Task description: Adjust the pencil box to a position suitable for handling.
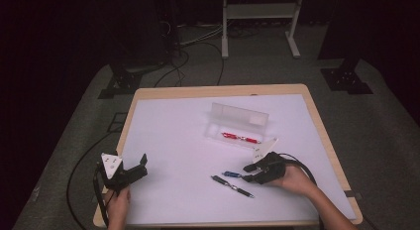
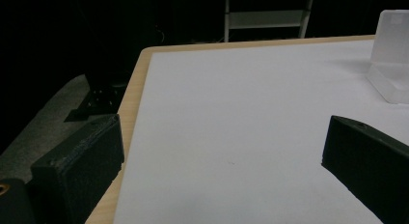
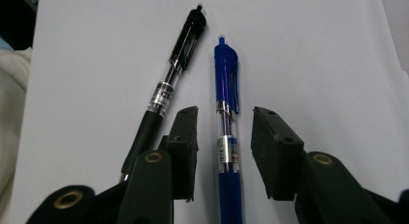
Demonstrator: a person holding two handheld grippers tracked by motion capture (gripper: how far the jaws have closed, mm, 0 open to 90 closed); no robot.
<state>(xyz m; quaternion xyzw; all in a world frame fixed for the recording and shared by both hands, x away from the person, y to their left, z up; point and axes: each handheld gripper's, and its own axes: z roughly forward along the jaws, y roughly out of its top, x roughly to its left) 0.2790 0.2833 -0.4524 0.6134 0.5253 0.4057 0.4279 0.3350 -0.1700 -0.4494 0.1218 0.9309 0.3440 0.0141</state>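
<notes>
On the near right part of the table, the blue pen [image 3: 226, 113] is lying flat on the white mat [image 1: 173, 141], and the right gripper [image 3: 224, 147] is straddling its grip part. The jaws are standing open on both sides of the barrel and are not yet pressing it. The black pen [image 3: 169, 89] is lying just beside, to the left, and the left jaw is sitting between the two pens, so I think it is risking to push the black one or pinch it too. The round barrel may also be rolling away if the jaws are closing off-centre. Farther away, the clear case [image 1: 237, 123] is holding a red pen [image 1: 241, 138]. The left gripper [image 1: 130, 171] is waiting open and empty at the near left.
</notes>
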